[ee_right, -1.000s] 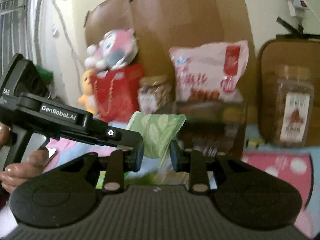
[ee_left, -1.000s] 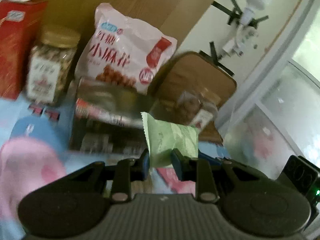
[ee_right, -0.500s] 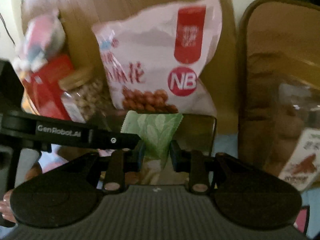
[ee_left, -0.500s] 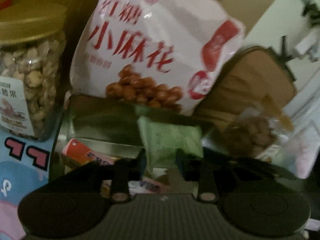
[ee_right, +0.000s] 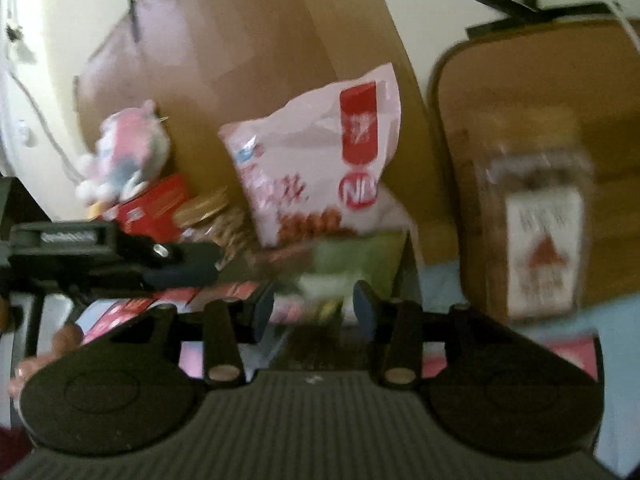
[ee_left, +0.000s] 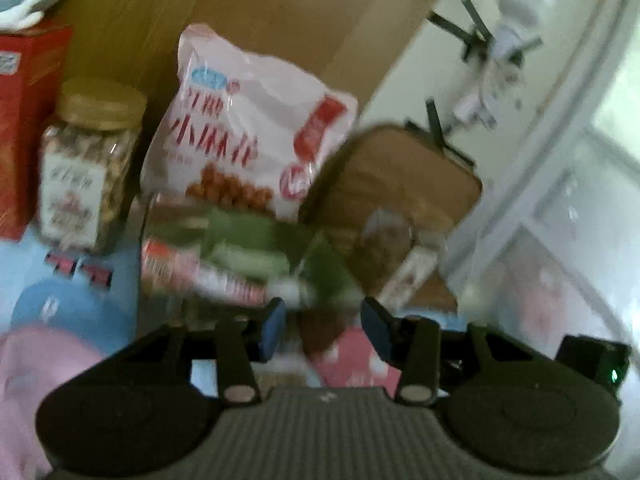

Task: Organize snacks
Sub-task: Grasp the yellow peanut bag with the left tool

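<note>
Both views are blurred by motion. A clear snack box [ee_left: 160,224] stands in front of a big pink snack bag [ee_left: 244,128]. Green packets [ee_left: 248,240] lie in the box among red ones. My left gripper [ee_left: 323,328] is open and empty, a little back from the box. In the right wrist view the green packets [ee_right: 352,260] lie in the same box [ee_right: 408,264], just beyond my right gripper [ee_right: 314,314], which is open and empty. The left gripper's body [ee_right: 120,256] shows at the left of that view.
A nut jar with a gold lid [ee_left: 88,164] and a red carton [ee_left: 24,120] stand left of the box. Another jar [ee_right: 540,232] stands right of it against a brown cushion [ee_right: 520,92]. A plush toy [ee_right: 128,152] sits on the red carton. Cardboard backs everything.
Both grippers held green packets over the box half a second ago. Now both are open, pulled back, and the packets lie in the box.
</note>
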The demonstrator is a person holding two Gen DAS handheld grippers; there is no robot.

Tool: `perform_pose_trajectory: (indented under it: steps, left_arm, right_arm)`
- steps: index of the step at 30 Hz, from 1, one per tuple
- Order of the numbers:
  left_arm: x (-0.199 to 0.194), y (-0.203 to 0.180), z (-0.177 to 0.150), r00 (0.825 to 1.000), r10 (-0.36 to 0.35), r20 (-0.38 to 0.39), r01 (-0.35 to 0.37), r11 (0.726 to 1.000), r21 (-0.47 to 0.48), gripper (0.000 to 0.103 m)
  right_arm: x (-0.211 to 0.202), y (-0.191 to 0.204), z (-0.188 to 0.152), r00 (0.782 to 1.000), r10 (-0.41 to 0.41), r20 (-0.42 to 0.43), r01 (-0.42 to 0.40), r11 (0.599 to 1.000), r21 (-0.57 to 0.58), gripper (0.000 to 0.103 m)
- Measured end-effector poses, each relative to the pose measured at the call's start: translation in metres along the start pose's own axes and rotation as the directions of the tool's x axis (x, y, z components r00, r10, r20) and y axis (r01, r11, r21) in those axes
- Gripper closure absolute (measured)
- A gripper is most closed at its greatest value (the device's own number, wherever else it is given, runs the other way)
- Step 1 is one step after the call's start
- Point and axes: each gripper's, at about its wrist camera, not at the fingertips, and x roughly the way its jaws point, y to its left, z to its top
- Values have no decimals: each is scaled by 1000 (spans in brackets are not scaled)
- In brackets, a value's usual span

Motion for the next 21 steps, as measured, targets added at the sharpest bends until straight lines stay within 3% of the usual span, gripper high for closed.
perform_pose_trajectory:
  steps: [3,6,10,13,17,21]
  left_arm:
    - [-2,4,-25,997,48,-64,-48,999,2,60]
    - [5,17,-40,987,83,-139,-94,993,-75,60]
    - [13,37,-51,977,86,-197,-120,979,-167,60]
    - [7,43,-54,973,110,-205,-149,971,-186,60]
    - [-15,45,-62,983,57,-176,-92,976,-197,60]
    - [-20,26,-77,978,-34,-206,-6,982,-190,60]
  right_arm:
    - [-17,-6,-37,998,-4,-66,7,998,58,56]
    - [-23,-16,-63,993,7,-121,10,990,139,57]
    - [-29,-32,-76,992,43,-119,-7,957,292,58]
    - [-35,-38,-76,994,20,-111,16,949,314,59]
    - [-48,-46,-77,995,31,-90,2,938,347,62]
    - [-63,-45,-92,988,75,-133,-28,945,325,61]
